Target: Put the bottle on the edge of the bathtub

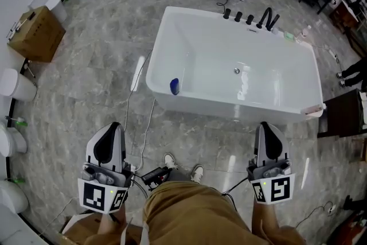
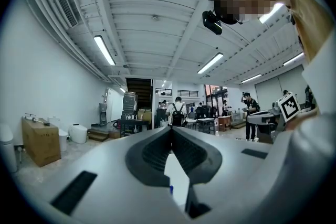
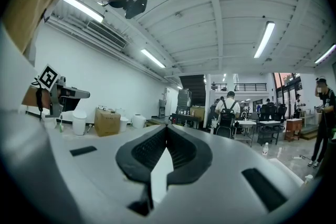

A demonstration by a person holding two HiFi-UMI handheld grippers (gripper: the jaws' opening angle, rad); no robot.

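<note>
Left tool [image 1: 110, 129] and right tool [image 1: 268, 128] both clamped closed, nothing held. Blue bottle [image 1: 175, 86] down inside bathtub [image 1: 150, 74], left end, ahead and slightly right of left tool, so that one's nearer. Upright or lying? Can't tell.

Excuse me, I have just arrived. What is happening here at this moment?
A person stands in front of a white bathtub, holding one tool in each hand. The left tool and the right tool are both closed and empty, held out on the near side of the tub. A blue bottle sits inside the tub, near its left end. Neither tool touches it, so the bottle is not yet on the tub's edge.
</note>
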